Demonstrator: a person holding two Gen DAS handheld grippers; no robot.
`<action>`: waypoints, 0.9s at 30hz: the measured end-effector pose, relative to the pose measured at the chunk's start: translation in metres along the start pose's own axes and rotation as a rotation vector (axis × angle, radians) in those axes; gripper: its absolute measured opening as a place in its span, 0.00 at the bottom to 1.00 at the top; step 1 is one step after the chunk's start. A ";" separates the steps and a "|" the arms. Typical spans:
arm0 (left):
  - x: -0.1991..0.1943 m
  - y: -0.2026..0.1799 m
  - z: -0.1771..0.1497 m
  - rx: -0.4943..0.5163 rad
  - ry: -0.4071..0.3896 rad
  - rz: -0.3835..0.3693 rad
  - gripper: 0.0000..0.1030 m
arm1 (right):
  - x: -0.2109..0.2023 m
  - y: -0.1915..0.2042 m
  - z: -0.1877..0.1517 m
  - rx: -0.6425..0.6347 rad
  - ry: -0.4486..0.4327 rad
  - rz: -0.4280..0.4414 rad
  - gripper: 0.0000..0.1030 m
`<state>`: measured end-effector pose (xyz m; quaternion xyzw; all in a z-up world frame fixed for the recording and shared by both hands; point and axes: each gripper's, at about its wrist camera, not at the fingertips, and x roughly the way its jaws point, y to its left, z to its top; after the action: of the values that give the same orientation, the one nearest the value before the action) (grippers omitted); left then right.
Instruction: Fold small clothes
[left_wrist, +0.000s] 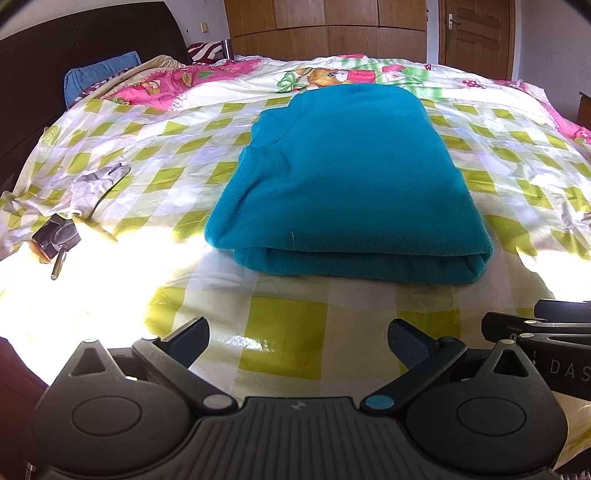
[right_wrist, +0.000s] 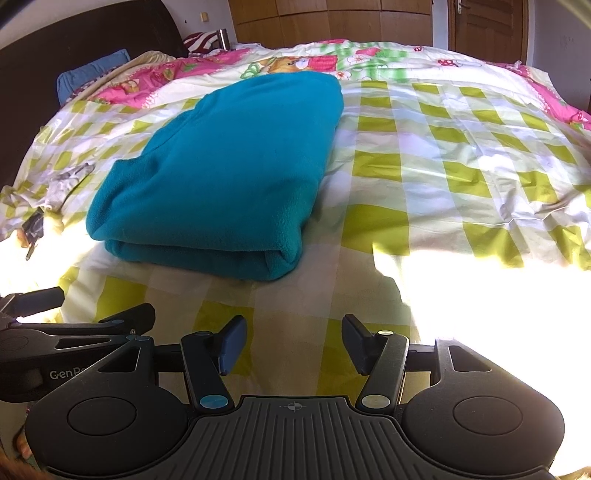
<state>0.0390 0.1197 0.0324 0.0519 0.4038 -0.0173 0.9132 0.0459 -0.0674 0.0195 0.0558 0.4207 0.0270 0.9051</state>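
Grippers low in frame: left gripper (left_wrist: 297, 341) and right gripper (right_wrist: 293, 347), jaws apart, empty. Teal fleece garment (left_wrist: 343, 177) folded mid-frame on checked bedspread (left_wrist: 288, 332). Risk: careless regrasp reopening layers. Glove (left_wrist: 98, 186) far left.

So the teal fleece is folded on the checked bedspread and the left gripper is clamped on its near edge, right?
Not quite. The teal fleece is folded on the checked bedspread, but the left gripper isn't clamped on it: its jaws stand open and empty, short of the near edge, as the left wrist view shows.
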 end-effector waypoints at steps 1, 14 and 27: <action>0.000 0.000 0.000 0.001 0.002 0.001 1.00 | 0.000 0.000 0.000 0.000 0.001 0.000 0.55; 0.001 -0.001 0.001 0.007 0.011 0.004 1.00 | 0.001 -0.001 0.000 0.003 0.004 -0.001 0.55; 0.001 -0.002 0.002 0.007 0.012 0.006 1.00 | 0.000 -0.001 0.001 -0.001 0.006 -0.003 0.55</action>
<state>0.0413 0.1179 0.0330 0.0565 0.4092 -0.0159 0.9106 0.0470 -0.0684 0.0202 0.0548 0.4236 0.0261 0.9038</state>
